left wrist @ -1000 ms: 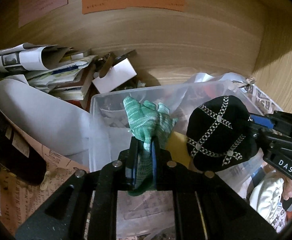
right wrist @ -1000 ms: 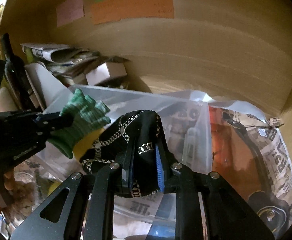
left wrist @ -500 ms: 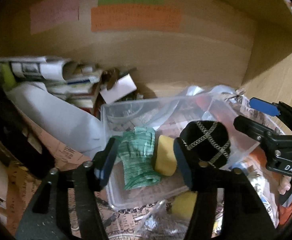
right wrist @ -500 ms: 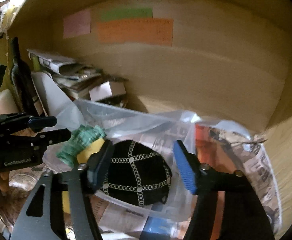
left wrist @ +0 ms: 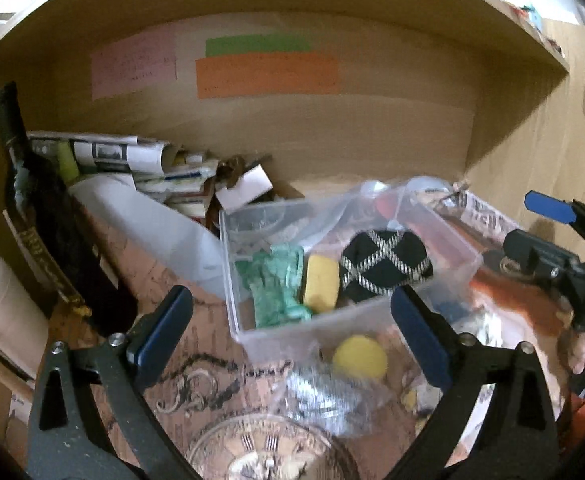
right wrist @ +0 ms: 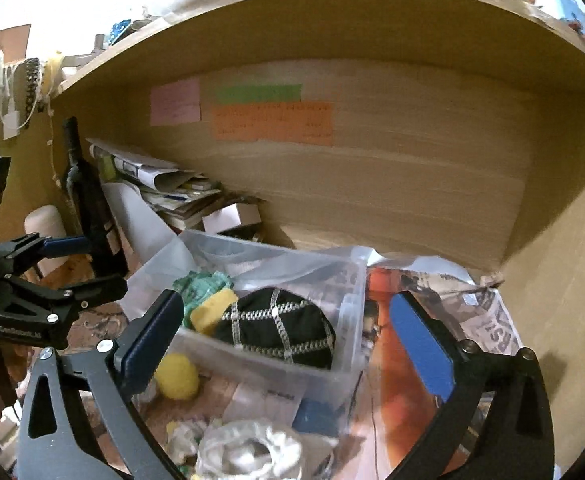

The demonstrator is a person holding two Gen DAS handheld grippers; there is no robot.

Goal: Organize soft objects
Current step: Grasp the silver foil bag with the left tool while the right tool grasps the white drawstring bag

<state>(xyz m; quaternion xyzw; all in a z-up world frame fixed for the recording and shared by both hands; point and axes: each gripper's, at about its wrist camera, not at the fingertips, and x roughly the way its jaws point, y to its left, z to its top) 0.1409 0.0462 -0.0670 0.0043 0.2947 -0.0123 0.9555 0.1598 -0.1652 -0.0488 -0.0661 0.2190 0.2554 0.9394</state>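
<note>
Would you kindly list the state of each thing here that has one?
left claw: open, empty
right claw: open, empty
clear bin: lidless
green glove: crumpled, in bin
yellow sponge: in bin
black cap: in bin
yellow ball: outside bin
dark bottle: leaning

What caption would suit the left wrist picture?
Open left gripper above a clear plastic bin holding a green glove, yellow sponge and black cap.

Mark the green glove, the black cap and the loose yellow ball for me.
green glove (left wrist: 276,292), left wrist view, on its knitted palm.
black cap (left wrist: 386,266), left wrist view, on its crown.
yellow ball (right wrist: 176,376), right wrist view, on its middle, outside the bin.
</note>
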